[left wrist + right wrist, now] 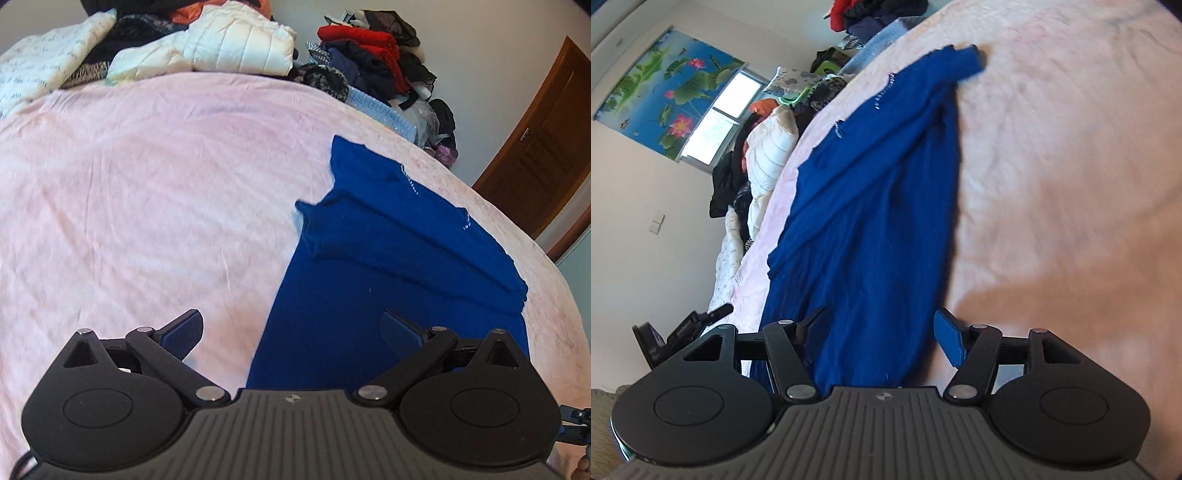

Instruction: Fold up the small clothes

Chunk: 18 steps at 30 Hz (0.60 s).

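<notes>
Left tool (291,332), jaws spread wide and holding nothing, poised above the near left edge of the blue garment (369,266). Right tool (882,332), jaws likewise spread and empty, above the near end of the same garment (879,206). The garment lies stretched lengthwise on the pink bed sheet (140,192), with a sleeve folded over its body and small pale beads along one edge. Beyond the bed's far side: a white quilted jacket (236,44) and a heap of red and dark clothes (373,51)
</notes>
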Tool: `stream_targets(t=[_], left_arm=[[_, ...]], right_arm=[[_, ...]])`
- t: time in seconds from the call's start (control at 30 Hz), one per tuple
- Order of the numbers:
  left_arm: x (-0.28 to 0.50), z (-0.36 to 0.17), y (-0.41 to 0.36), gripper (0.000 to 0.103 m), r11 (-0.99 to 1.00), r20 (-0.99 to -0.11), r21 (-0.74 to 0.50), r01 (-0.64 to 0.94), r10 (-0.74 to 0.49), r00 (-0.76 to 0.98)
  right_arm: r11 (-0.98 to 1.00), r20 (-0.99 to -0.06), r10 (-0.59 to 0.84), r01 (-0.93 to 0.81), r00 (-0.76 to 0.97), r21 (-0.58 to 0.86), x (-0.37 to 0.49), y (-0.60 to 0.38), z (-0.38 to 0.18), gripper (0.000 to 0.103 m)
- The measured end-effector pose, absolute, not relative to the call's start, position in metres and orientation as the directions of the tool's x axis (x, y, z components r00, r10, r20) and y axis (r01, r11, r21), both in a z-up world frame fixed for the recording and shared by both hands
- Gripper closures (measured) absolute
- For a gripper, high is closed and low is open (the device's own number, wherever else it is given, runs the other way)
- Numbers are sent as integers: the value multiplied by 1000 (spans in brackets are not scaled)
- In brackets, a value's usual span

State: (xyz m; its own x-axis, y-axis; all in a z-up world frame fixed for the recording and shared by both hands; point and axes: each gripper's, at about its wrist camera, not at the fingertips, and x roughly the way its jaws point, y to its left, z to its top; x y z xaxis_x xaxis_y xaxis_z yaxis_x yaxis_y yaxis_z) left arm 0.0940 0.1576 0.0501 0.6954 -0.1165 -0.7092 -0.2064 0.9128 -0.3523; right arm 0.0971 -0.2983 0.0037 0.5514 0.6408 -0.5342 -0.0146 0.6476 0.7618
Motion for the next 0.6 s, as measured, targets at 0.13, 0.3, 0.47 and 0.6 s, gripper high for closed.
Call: stream_targets(t=[0.13, 0.3, 0.47, 0.6], left_arm=[[64, 31, 159, 0, 910, -744, -354, -215, -134, 655], [38, 22, 159, 0, 886, -751, -406, -223, -185, 634], [27, 21, 150, 0, 886, -742, -418, -198, -208, 637], [28, 22, 145, 0, 880, -739, -435, -191, -228, 634]], right_arm=[[628, -524, 653, -4, 547, 778, 81, -292, -3, 38], [605, -490, 684, -43, 541, 795, 73, -272, 15, 39], [545, -430, 782, -161, 451, 823, 87, -235, 36, 19], [601, -530, 783, -174, 327, 780, 110, -199, 29, 14]])
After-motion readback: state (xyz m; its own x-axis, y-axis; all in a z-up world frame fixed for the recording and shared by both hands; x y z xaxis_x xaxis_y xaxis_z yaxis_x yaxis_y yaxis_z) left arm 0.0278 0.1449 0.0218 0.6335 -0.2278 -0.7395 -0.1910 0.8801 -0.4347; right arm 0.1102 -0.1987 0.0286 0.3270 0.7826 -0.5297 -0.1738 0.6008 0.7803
